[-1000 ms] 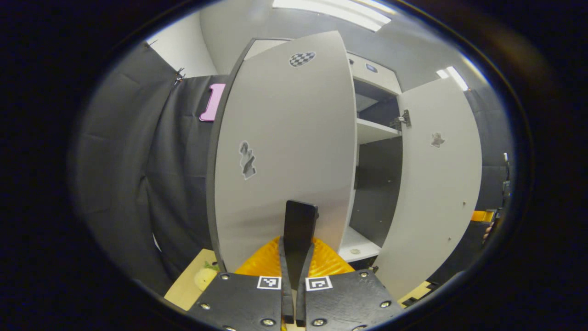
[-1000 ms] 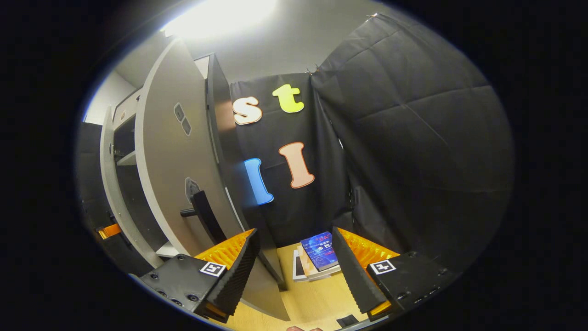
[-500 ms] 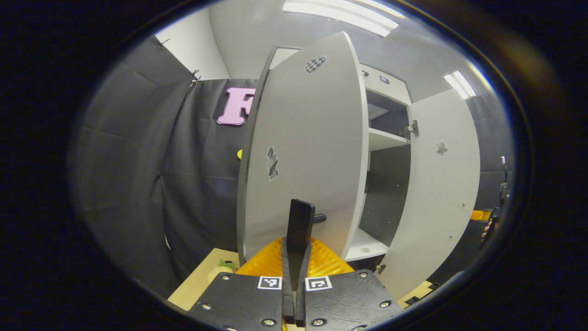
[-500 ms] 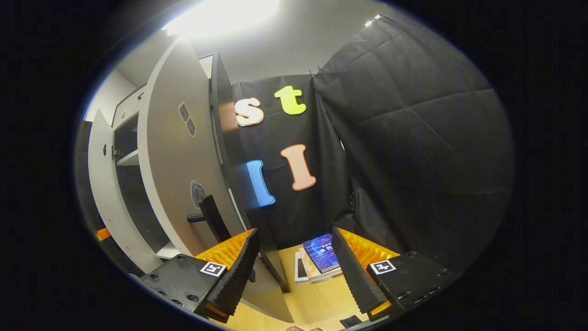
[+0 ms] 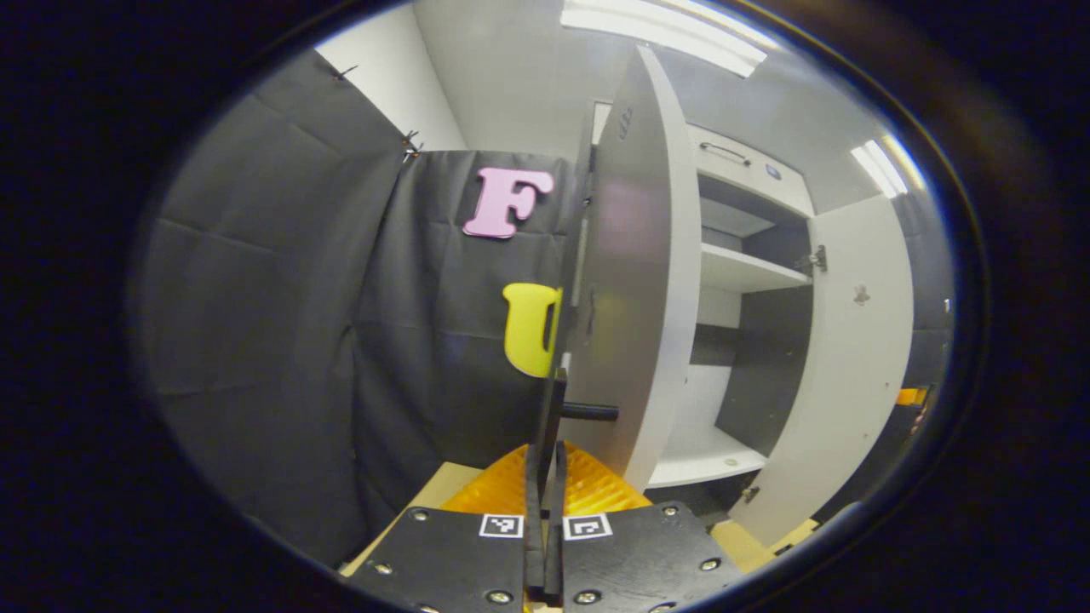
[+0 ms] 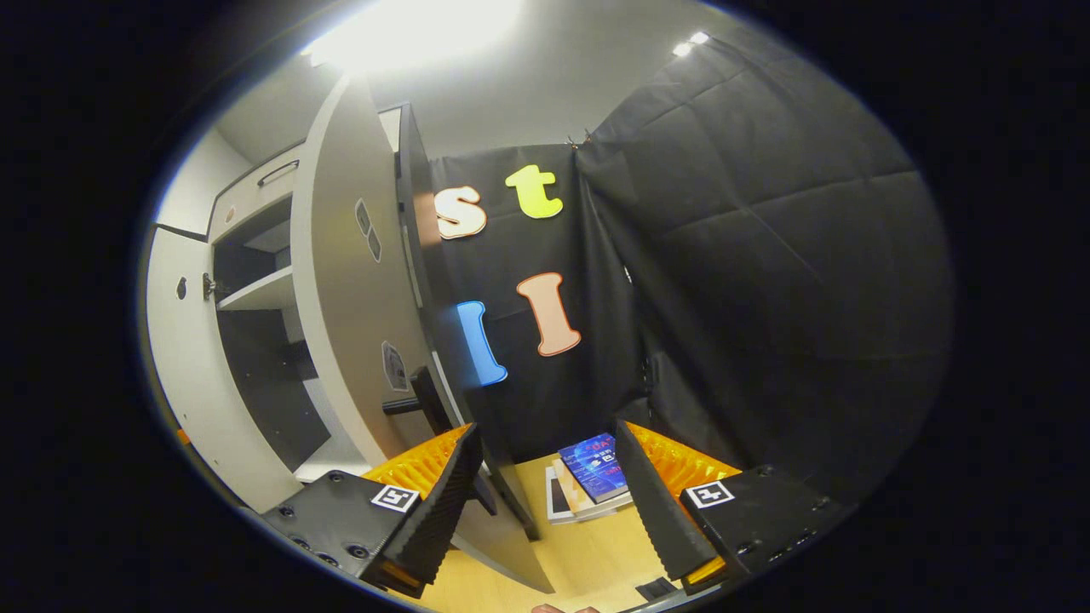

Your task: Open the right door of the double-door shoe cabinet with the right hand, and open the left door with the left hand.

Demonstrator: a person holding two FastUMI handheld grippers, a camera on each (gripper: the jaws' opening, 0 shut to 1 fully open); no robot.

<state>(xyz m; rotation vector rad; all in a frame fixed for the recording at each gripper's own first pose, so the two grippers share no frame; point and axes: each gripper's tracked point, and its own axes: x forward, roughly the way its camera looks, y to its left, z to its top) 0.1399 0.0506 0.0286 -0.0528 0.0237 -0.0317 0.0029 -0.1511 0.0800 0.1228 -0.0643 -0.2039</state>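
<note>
In the left gripper view the left claw (image 5: 545, 464) is clenched on the dark upright handle (image 5: 555, 404) of the left door (image 5: 634, 281), both fingers pressed flat against it. That door is swung wide and seen nearly edge-on, its handle standing off the panel on a short post. Past it the shoe cabinet (image 5: 741, 272) shows a pale shelf, a dark back panel and a white bottom board, with the right door (image 5: 851, 358) open on its hinge at the far side.

The right gripper view gives the other side: the right claw (image 6: 553, 502) is released, fingers spread wide and touching nothing, just beside the open right door (image 6: 358, 315) with its own dark handle (image 6: 426, 400) left of the left finger. Between the fingers, on the wooden desk (image 6: 588, 553), lies a small stack of books (image 6: 592, 481) with a blue cover on top, near the foot of the black cloth wall. The left door (image 6: 192, 375) stands open at the far left of this view, the cabinet's shelf between the two doors
</note>
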